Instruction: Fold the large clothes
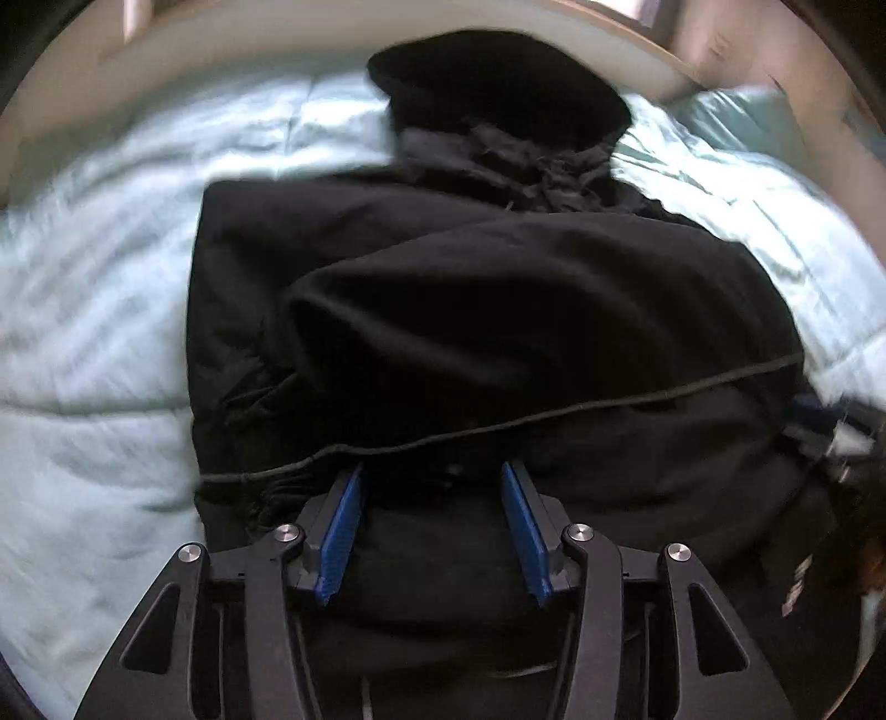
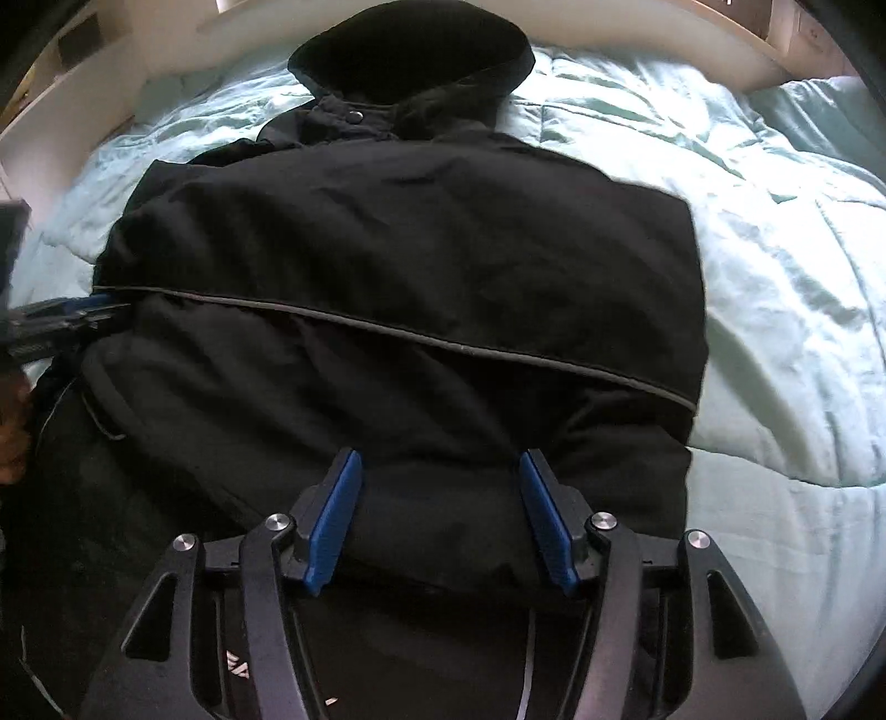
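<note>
While the black hooded jacket [image 2: 398, 249] lies on the pale-blue duvet [image 2: 775, 277], left gripper [image 1: 432, 471] and right gripper [image 2: 440, 459] gape wide over its hem.

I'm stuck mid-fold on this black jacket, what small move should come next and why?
Probably close both claws on the near hem. The left claw and right claw are both open with the jacket bulging between their fingers, sleeves already folded in, hood far, so the hem can go toward it.

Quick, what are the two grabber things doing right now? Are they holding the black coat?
Left gripper: open, fingers spread over the black coat, gripping nothing.
Right gripper: open, fingers spread over the coat's lower part, gripping nothing.
</note>
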Available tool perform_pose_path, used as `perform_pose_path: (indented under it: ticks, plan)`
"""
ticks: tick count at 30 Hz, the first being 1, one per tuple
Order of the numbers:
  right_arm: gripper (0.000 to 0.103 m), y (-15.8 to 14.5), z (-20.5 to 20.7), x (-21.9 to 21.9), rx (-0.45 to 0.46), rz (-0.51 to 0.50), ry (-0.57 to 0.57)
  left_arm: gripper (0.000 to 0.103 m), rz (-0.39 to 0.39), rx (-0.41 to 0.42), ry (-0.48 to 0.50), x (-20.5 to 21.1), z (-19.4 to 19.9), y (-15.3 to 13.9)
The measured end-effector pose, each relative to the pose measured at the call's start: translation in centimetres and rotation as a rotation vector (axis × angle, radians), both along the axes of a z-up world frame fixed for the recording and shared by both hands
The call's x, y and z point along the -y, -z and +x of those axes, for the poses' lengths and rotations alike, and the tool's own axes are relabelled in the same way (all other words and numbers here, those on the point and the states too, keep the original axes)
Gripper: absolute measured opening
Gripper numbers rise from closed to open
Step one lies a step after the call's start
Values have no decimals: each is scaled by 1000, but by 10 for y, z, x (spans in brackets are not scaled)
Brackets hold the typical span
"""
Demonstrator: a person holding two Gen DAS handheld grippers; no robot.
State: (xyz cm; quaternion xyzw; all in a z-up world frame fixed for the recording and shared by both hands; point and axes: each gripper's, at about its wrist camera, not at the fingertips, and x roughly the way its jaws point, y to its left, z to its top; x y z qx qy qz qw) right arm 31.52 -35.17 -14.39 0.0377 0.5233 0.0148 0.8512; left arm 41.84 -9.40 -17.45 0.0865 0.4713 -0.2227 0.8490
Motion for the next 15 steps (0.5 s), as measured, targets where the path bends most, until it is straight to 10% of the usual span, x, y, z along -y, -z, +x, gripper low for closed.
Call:
perform_pose_path:
  ticks: [15]
  plan:
    - [63,-148,-52,58,19,118,130,53,-181,-106,47,-49,-4,-120]
